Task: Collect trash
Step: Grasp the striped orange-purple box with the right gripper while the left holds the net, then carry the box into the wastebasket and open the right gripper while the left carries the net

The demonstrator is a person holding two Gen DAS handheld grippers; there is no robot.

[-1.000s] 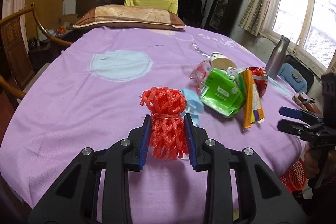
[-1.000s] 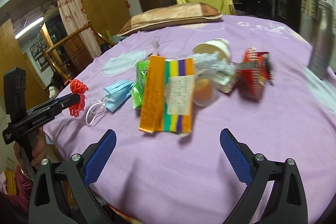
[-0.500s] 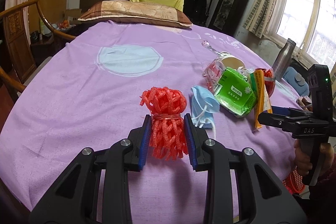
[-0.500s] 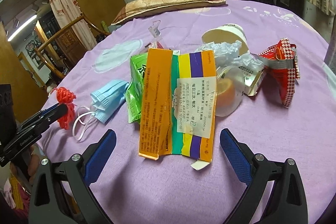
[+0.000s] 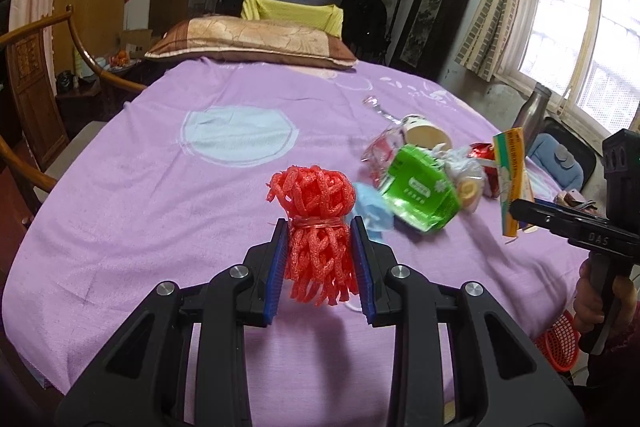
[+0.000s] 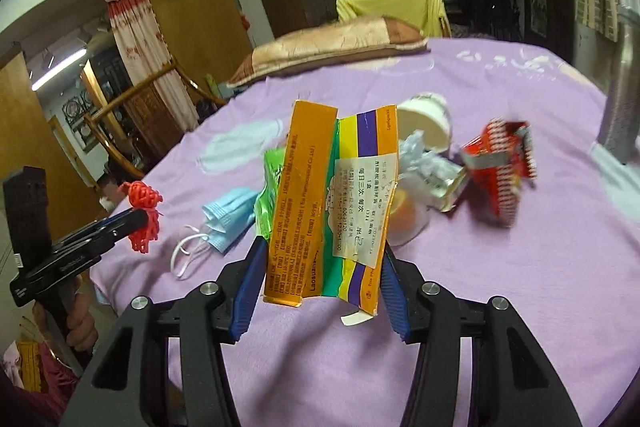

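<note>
Red foam netting, tied at its waist, stands upright between the blue pads of my left tongs, which are nearly closed and pinch it on both sides. In the left wrist view the remaining trash lies on the purple bedsheet at about two o'clock from these tongs: a blue face mask just beside the netting, a green packet next to it, then a paper cup farther up. My right tongs have just been closing, and the flattened orange medicine carton now sits between the pads, gripped at its lower edges and lifted off the sheet, rising toward twelve o'clock. In the right wrist view the mask lies at ten o'clock from these tongs and a red-and-white wrapper at two o'clock. A red basket shows below the bed edge at four o'clock in the left wrist view.
</note>
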